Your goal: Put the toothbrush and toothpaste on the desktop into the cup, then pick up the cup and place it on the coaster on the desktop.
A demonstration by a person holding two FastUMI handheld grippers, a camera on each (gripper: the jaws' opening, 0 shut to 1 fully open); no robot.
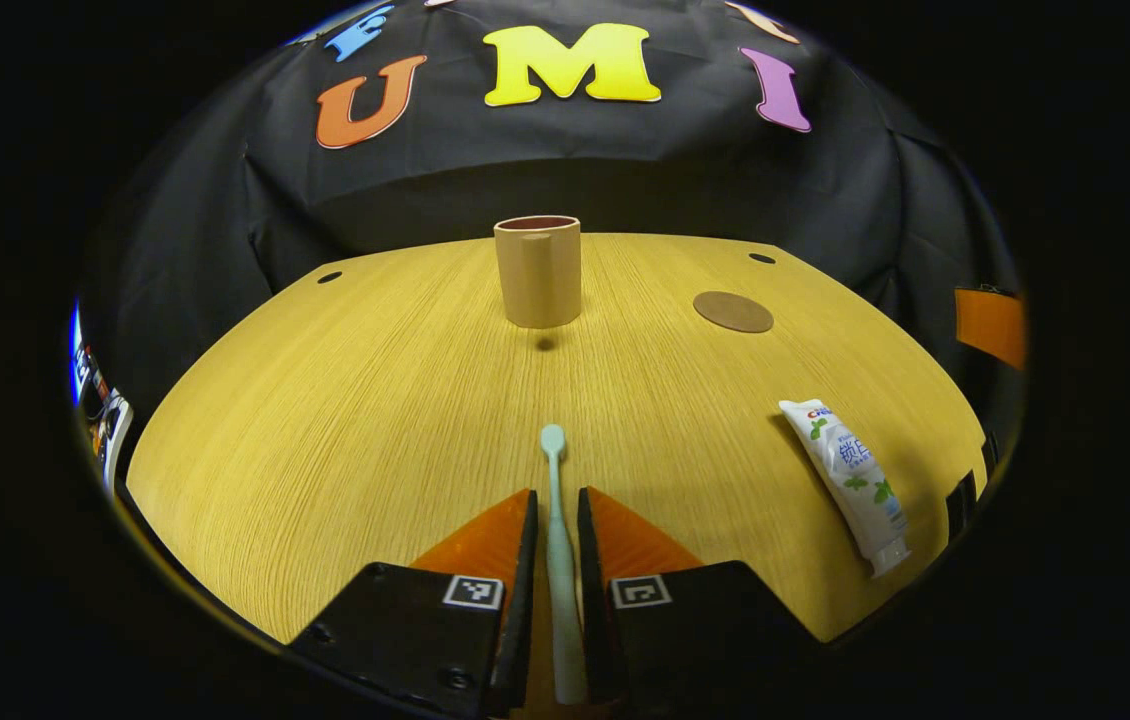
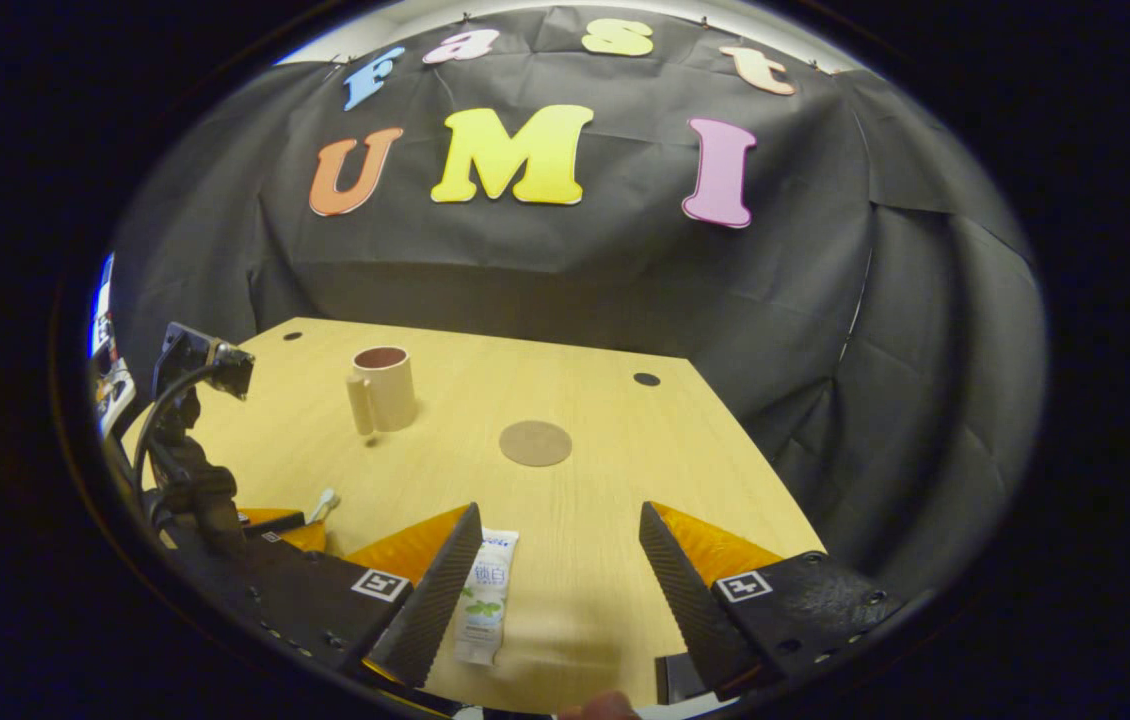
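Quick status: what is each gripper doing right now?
Left gripper: closed on the toothbrush, low over the desk.
Right gripper: open, holding nothing, the toothpaste lying by its left finger.

In the left gripper view, the toothbrush [image 1: 557,540] is lain lengthwise between the left gripper [image 1: 555,520] fingers, head pointed ahead. The cup [image 1: 538,272] is set straight ahead on the desktop [image 1: 345,420], the coaster [image 1: 733,311] ahead to the right. In the right gripper view, the toothpaste [image 2: 487,596] is found between the right gripper [image 2: 560,560] fingers, apparently beside the left one.
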